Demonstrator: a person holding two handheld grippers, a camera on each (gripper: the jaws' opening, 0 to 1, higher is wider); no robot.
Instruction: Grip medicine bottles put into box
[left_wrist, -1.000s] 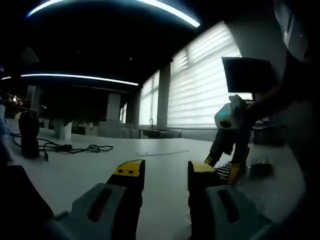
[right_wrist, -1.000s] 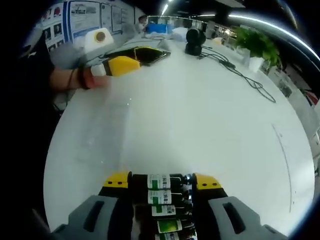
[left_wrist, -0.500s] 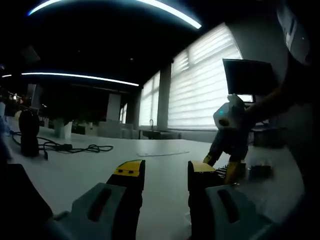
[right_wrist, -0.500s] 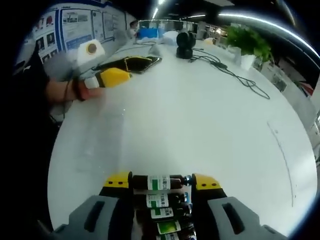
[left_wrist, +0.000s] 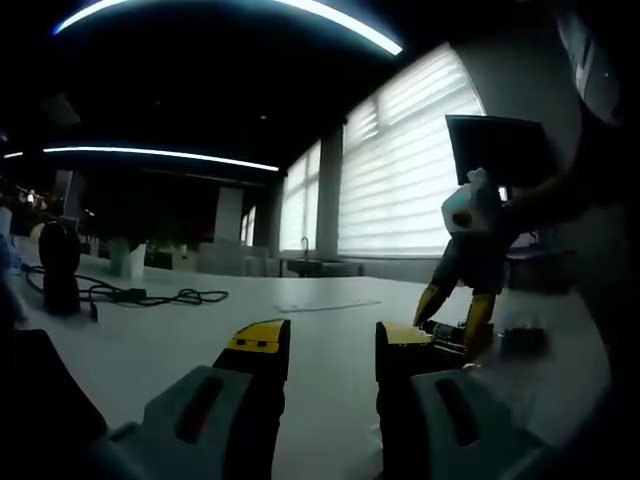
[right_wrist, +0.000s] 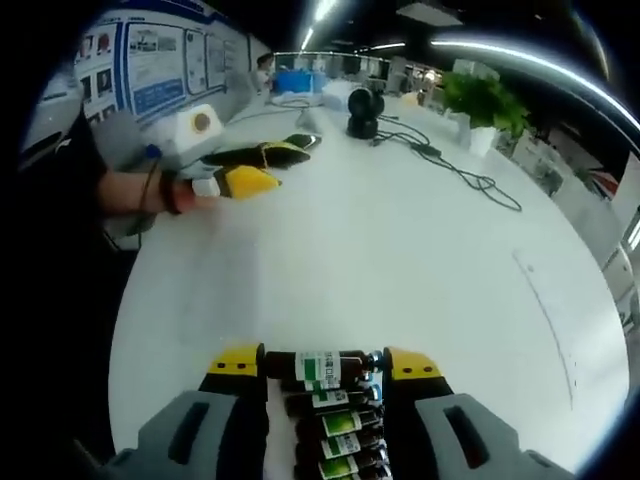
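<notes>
Several green-labelled bottles (right_wrist: 325, 420); label print unreadable; top bottle (right_wrist: 322, 365) between right gripper (right_wrist: 322, 362) jaws

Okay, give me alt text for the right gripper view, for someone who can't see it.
The right gripper clamps a brown medicine bottle crosswise between its yellow-tipped jaws, above a row of similar bottles. Beyond lies a white table, with the left gripper resting at its far left.
</notes>
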